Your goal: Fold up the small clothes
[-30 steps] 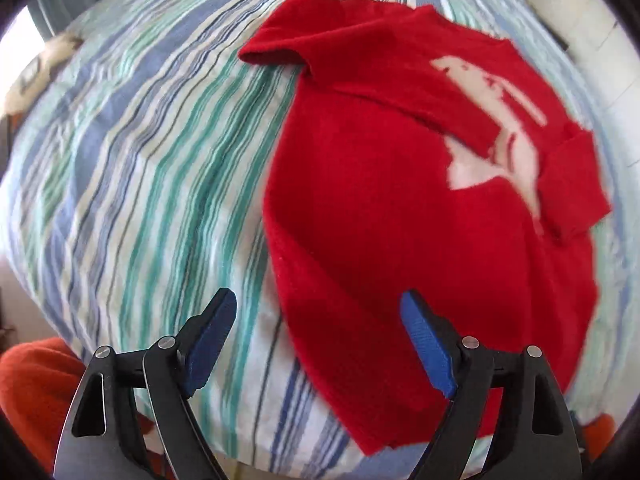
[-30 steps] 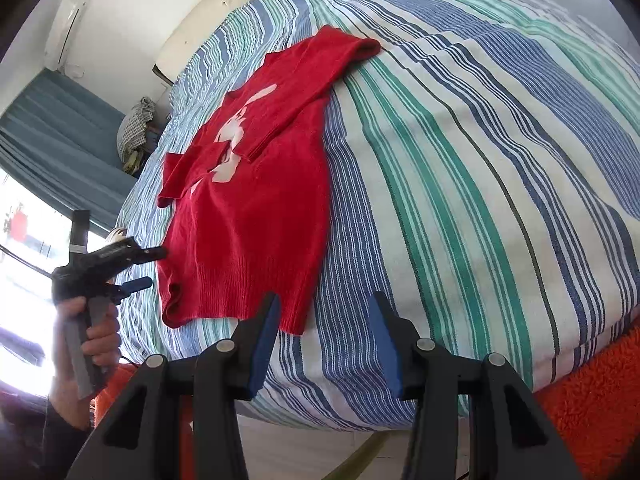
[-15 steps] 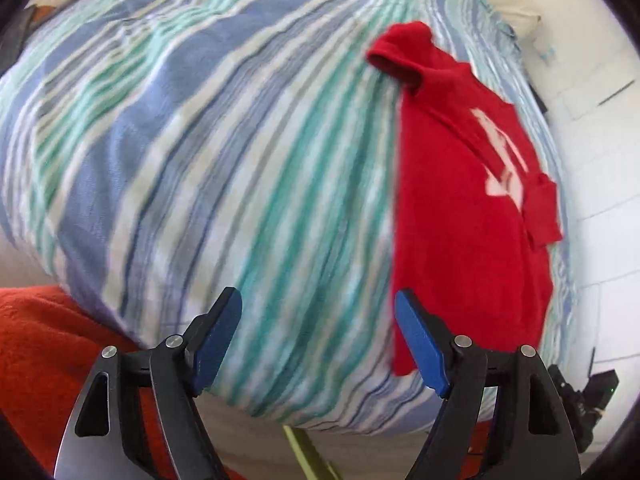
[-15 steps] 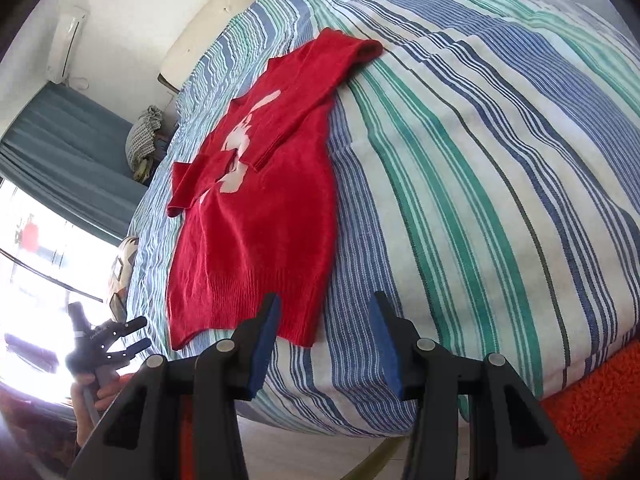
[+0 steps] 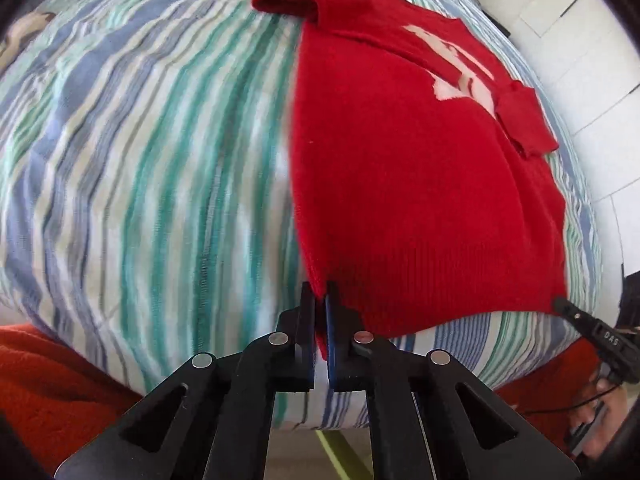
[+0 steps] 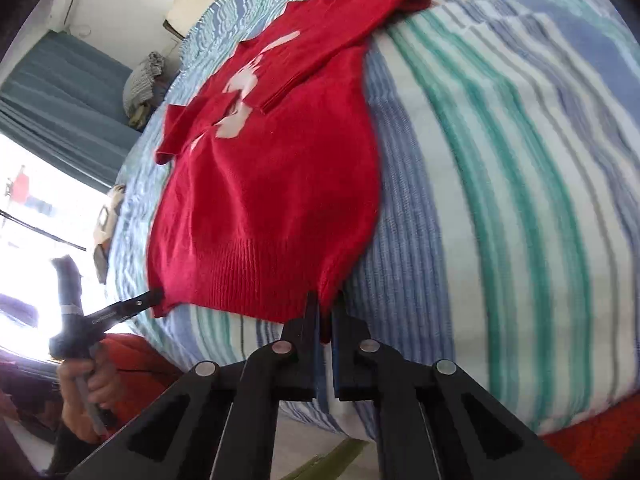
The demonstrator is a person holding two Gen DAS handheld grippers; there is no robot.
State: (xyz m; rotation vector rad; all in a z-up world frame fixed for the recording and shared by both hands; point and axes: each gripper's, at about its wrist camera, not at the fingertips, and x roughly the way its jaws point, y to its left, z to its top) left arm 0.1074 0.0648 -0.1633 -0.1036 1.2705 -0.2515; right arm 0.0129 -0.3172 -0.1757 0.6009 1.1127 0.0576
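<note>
A small red sweater (image 5: 420,184) with a pale pattern on the chest lies flat on a striped bedspread (image 5: 140,140), both sleeves folded across the front. My left gripper (image 5: 319,292) is shut on the hem's left corner. My right gripper (image 6: 326,300) is shut on the hem's right corner; the sweater also shows in the right wrist view (image 6: 264,184). Each gripper shows in the other's view, the right one at the hem's far corner (image 5: 560,302) and the left one likewise (image 6: 156,294).
The striped bedspread (image 6: 500,160) covers the whole bed. An orange-red blanket or rug (image 5: 48,384) lies below the near bed edge. A bundle of grey cloth (image 6: 142,80) sits near blue curtains (image 6: 60,92) and a bright window at the far side.
Both grippers were open and away from the sweater. They have moved in to the hem corners and shut on them.
</note>
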